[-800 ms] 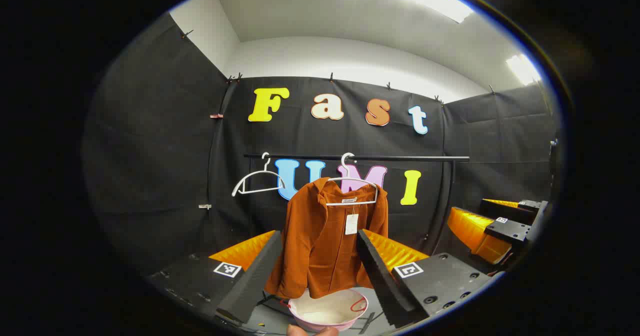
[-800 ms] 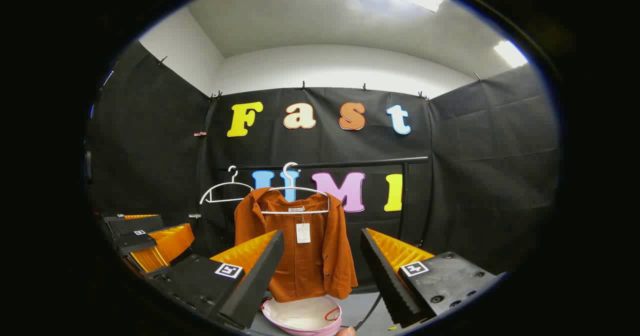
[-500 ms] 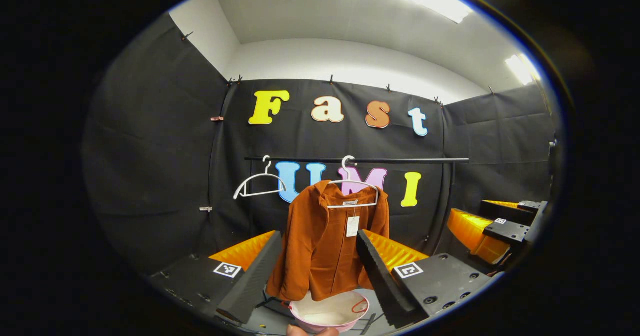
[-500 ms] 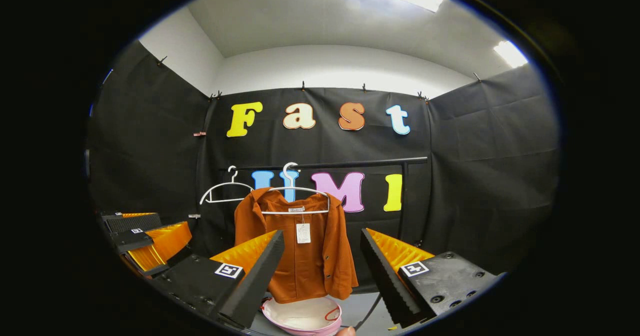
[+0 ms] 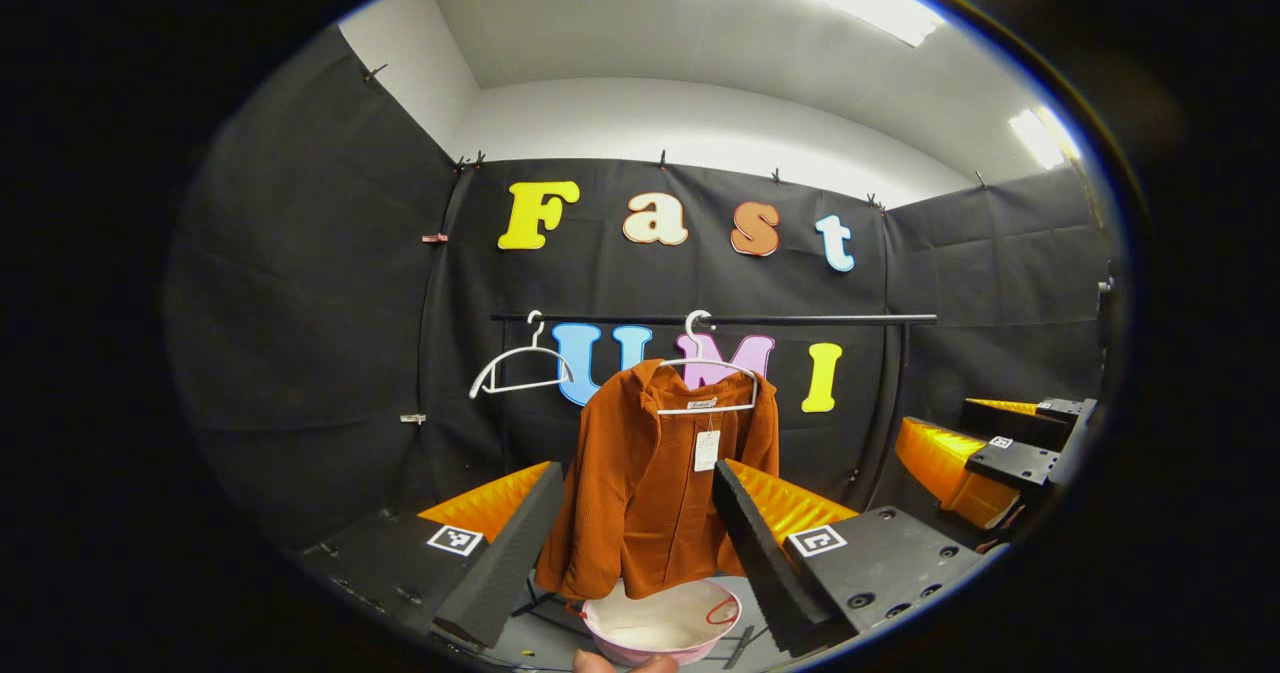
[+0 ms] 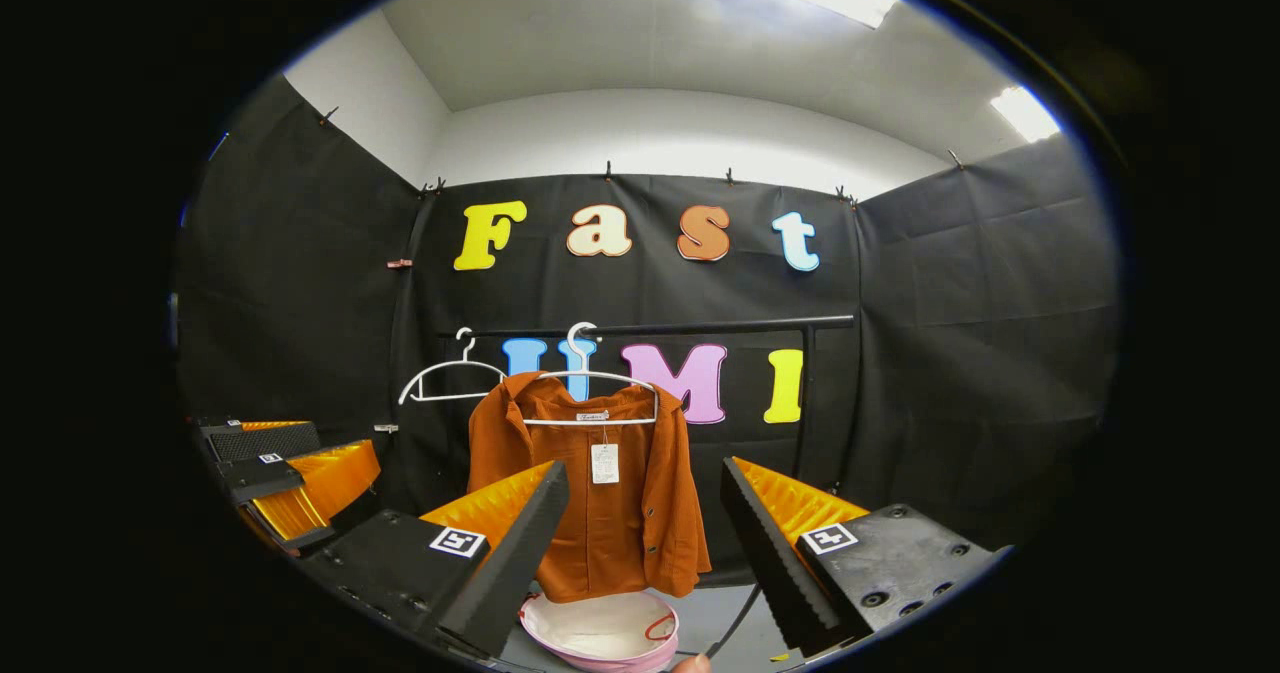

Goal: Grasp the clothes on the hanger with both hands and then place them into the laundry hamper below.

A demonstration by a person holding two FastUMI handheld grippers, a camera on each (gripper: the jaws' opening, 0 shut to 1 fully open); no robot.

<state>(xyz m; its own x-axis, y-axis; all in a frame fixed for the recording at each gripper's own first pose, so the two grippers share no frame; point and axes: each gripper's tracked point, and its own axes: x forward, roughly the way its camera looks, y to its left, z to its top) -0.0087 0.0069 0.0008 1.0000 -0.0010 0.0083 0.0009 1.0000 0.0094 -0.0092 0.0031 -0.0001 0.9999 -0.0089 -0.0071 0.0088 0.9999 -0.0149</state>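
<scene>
I see the rust-orange button-up shirt (image 5: 665, 483) on its white wire hanger (image 5: 706, 378) (pink-rimmed round hamper (image 5: 662, 623) below), well beyond my left gripper (image 5: 630, 533) and right gripper (image 6: 640, 533), both spread wide and empty.

No legible text; shirt tag (image 6: 604, 463) too small.

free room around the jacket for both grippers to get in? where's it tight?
Open rail runs right of the jacket, up to the rack's upright. Left is tighter: the bare hanger hangs close beside it. Below, the hamper sits just under the hem. Left gripper and right gripper are open, well short.
</scene>
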